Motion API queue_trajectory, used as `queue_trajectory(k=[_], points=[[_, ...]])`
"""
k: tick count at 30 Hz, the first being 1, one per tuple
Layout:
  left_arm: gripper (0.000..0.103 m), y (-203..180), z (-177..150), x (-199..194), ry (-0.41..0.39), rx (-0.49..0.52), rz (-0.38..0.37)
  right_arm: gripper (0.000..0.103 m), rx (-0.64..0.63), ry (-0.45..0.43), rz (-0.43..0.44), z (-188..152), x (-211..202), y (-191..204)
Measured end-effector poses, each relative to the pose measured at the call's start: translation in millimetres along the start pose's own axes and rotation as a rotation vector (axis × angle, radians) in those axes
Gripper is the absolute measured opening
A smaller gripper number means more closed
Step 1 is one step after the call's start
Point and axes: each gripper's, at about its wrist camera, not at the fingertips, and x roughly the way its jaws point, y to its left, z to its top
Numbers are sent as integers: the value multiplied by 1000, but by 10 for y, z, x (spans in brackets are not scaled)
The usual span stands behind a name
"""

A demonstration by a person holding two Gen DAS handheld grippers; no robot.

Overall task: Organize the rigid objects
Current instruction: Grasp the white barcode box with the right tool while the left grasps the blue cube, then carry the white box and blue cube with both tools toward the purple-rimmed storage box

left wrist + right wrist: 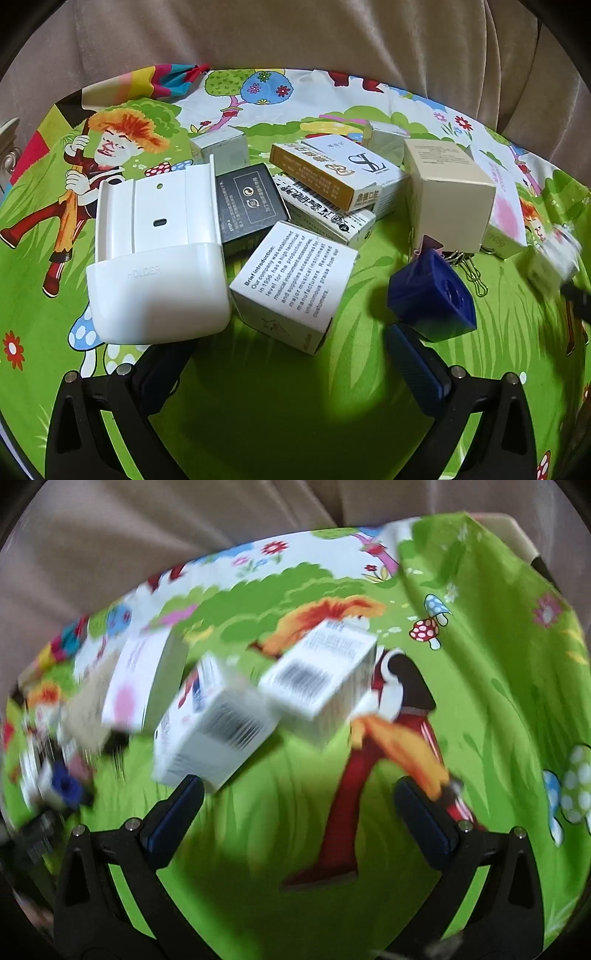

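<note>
In the left wrist view, a cluttered pile of small boxes is seen on a bright cartoon-printed cloth [258, 387]. The left gripper [288, 354] is held with jaws spread wide and nothing grasped. A white plastic holder [155, 266] lies at the left of the frame, above the left finger. A black box [249, 203] is set just beside it, and a white box printed with English text [291, 284] rests at centre, leaning against the pile. A yellow-and-white box [325, 175] is stacked on other cartons at upper centre. A tall cream box [447, 192] stands upright at the right, with a blue block [432, 299] near the right finger and wire clips [469, 269] just behind it.

In the right wrist view, heavily blurred, the right gripper [295, 805] is likewise shown released and empty. Two white barcoded boxes [214, 734] [321, 679] lie on the cloth [498, 701] at centre; the nearer one touches or overlaps the left fingertip. A pink-marked box [140, 686] is seen at upper left.
</note>
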Motion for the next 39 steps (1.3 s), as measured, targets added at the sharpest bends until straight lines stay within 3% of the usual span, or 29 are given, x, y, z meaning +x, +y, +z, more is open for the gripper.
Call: queue_trajectory(k=[5,13,15,16,17,19,22,25,28,31,32,33,35,39], points=[[103,1,0,0,-3,-3,-3,103,220,3,112,288,72,-216],[103,1,-5,-4,-1,-1,-3,103,48,12,-122,502,371,64],[103,2,-28,-24,2,3,-6,91,-31,13,-205,490,417,140],[103,1,-53,-45,7,10,-10,75,-71,1,-233,459,403,160],[103,24,-78,-97,20,22,-20,57,-118,-22,-209,401,355,177],[103,18,-164,-168,48,37,-33,44,-190,-33,-171,248,229,185],[103,-83,-278,-241,33,15,-48,44,-270,-35,-118,-43,29,161],[103,-388,-246,-215,39,92,-83,44,-304,-50,-101,-240,-91,118],[103,-607,-132,-123,46,130,-86,44,-310,-59,-99,-226,-64,133],[102,-671,72,17,33,93,-63,45,-309,-61,-93,-227,-68,151],[89,-665,128,37,22,83,-62,45,-309,-61,-92,-228,-71,146],[50,-670,157,5,-5,95,-71,45,-308,-61,-90,-221,-68,138],[50,-661,113,-45,-1,128,-115,45,-305,-63,-84,-260,-127,139],[50,-464,-271,-306,-46,125,-229,45,-303,-63,-84,-260,-121,141]])
